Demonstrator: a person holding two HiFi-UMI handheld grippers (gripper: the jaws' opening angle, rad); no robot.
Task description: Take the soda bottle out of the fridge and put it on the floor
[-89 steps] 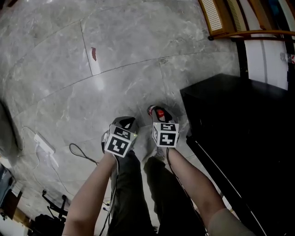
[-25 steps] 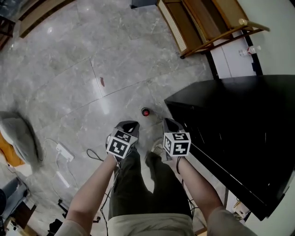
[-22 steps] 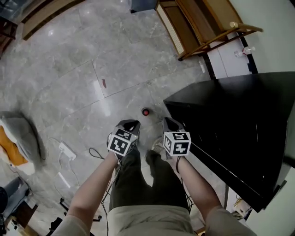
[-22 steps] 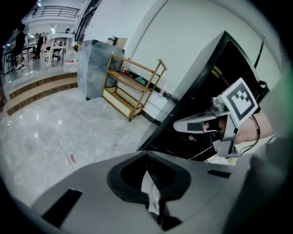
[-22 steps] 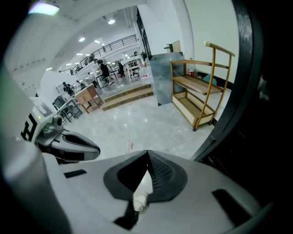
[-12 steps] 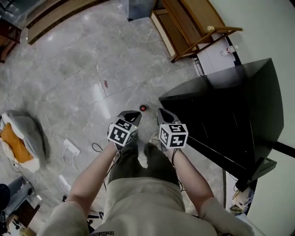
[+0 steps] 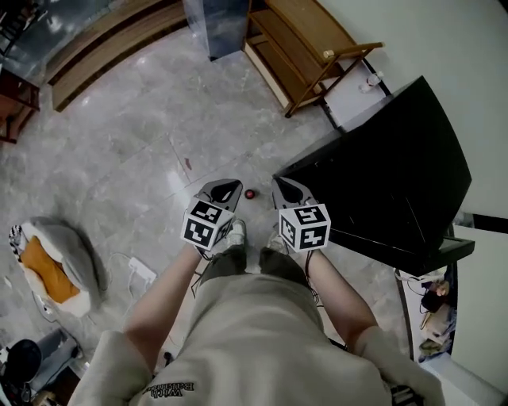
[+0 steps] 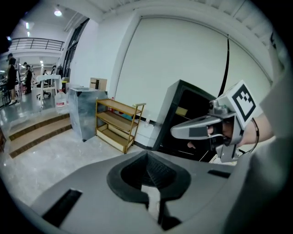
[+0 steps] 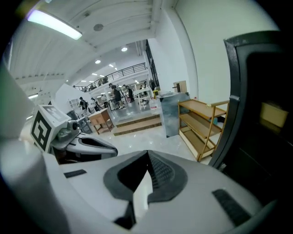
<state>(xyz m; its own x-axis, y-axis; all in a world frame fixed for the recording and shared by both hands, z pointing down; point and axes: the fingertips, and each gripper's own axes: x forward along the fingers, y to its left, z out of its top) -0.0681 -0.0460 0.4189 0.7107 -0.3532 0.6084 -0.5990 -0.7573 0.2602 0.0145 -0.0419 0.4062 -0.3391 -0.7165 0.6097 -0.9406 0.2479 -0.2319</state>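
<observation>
The soda bottle point(image 7: 250, 193) stands on the grey marble floor, seen from above as a small red cap, just left of the black fridge point(image 7: 381, 174). My left gripper point(image 7: 225, 189) and right gripper point(image 7: 284, 189) hang side by side high above the floor, one on each side of the bottle in the head view. Both are shut and hold nothing. In the left gripper view the shut left gripper point(image 8: 147, 153) points toward the fridge point(image 8: 183, 114), with the right gripper point(image 8: 201, 130) beside it. The right gripper view shows the right gripper point(image 9: 147, 153) with its jaws meeting.
A wooden shelf point(image 7: 298, 47) stands against the wall beyond the fridge, a wrapped grey cabinet point(image 7: 218, 24) next to it. Wooden steps point(image 7: 103, 47) run at the far left. A grey cushion with an orange patch point(image 7: 51, 266) and a power strip point(image 7: 143, 271) lie left of my feet.
Both grippers have risen well above the floor as the person stood up. The bottle stays on the floor, and looks smaller and farther below.
</observation>
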